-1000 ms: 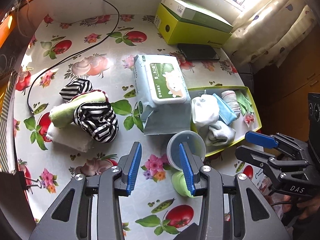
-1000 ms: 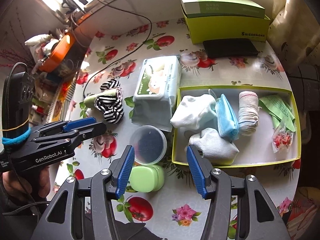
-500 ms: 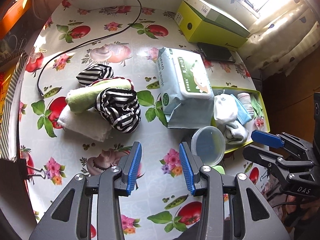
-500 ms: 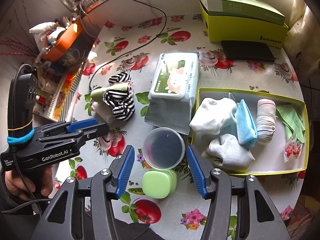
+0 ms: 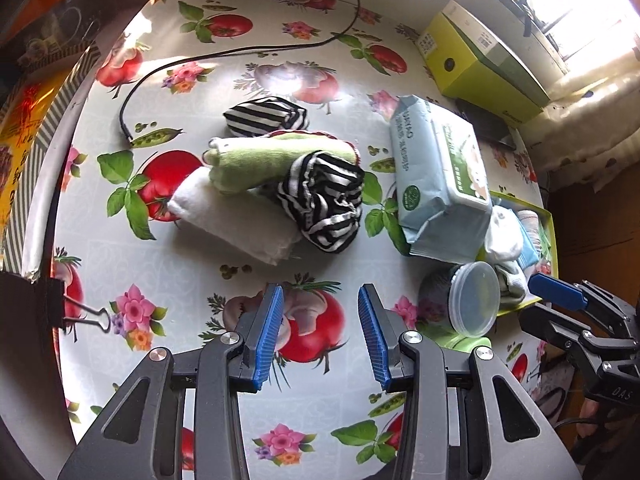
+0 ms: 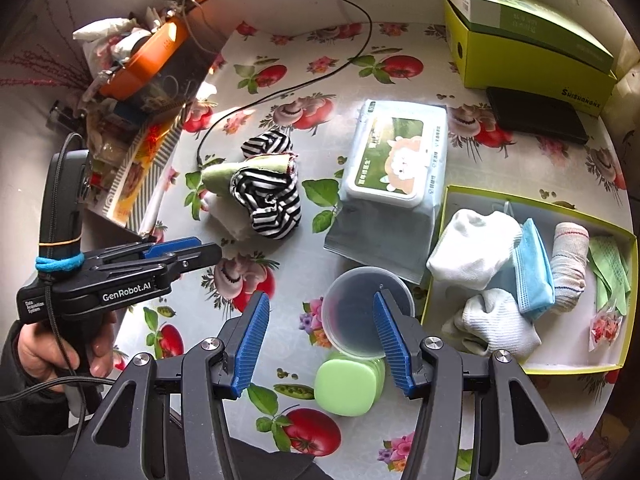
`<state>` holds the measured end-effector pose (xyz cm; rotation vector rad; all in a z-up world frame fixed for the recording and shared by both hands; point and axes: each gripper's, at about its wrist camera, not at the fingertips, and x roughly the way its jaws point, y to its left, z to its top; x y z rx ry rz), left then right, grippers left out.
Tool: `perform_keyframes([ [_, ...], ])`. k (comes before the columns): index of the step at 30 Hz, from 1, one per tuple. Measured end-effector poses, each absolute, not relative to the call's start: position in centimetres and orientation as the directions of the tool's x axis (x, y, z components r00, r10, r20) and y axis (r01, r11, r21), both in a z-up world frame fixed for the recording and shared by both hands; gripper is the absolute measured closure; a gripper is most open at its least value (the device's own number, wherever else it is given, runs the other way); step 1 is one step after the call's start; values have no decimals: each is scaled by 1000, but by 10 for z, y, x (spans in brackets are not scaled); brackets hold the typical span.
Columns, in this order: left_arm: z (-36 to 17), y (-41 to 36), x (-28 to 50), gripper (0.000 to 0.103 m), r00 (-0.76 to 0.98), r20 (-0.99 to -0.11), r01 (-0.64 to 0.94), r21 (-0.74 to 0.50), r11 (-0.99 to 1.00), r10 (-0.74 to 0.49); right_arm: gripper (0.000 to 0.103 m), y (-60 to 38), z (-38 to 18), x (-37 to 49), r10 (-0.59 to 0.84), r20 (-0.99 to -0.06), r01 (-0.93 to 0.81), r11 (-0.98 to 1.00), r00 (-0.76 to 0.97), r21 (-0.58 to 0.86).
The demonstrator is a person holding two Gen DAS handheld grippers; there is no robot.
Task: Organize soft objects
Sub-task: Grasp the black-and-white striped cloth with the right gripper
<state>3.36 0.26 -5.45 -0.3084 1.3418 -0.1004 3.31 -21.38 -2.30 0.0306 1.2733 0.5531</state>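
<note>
Left gripper: the black two-finger left gripper [image 5: 319,334] with blue ribbed pads hovered above the flowered oilcloth table [image 5: 120,272], jaws apart and holding nothing, aimed toward the pile of rolled cloth.
Right gripper: the right gripper [image 6: 318,338] hung low over the clear round plastic tub [image 6: 366,312] and the pale green rounded case [image 6: 346,388], jaws spread wide, nothing between them.
Task items left out: a rolled black-and-white striped sock [image 5: 324,208] lay on top of a white folded cloth roll [image 5: 232,216], touching a light green rolled sock [image 5: 272,160]; a second striped roll [image 5: 266,116] sat just behind them.
Destination: the yellow-green shallow box [image 6: 532,368] on the right already held white socks, a blue face mask, a ribbed roll and a green cloth.
Obstacle: the pale blue wet-wipe pack [image 5: 436,176] stood between the pile and the box.
Handling, judged: the rolls looked light, limp and squashy, not fragile or slippery; a loose roll might unravel if lifted by an edge.
Where to grip, judged: across the thick middle of the nearer striped roll, pads closing on its bulk, since it rested uppermost and nearest the left gripper.
Risk, judged: the green sock could drag along, as it touched the striped one.
</note>
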Motion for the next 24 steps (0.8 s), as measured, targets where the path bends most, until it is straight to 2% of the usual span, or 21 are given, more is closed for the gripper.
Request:
perform_keyframes([
  [13,-65,47,37,63,252,-937,-224,-299,928,-241,49,-141,-44,70,412,-902,-480,822,128,307],
  [24,-84,76,30,63,245,-934,-308,-328,893,-258,45,-91,-92,109,352,-934,-501,821,64,275],
])
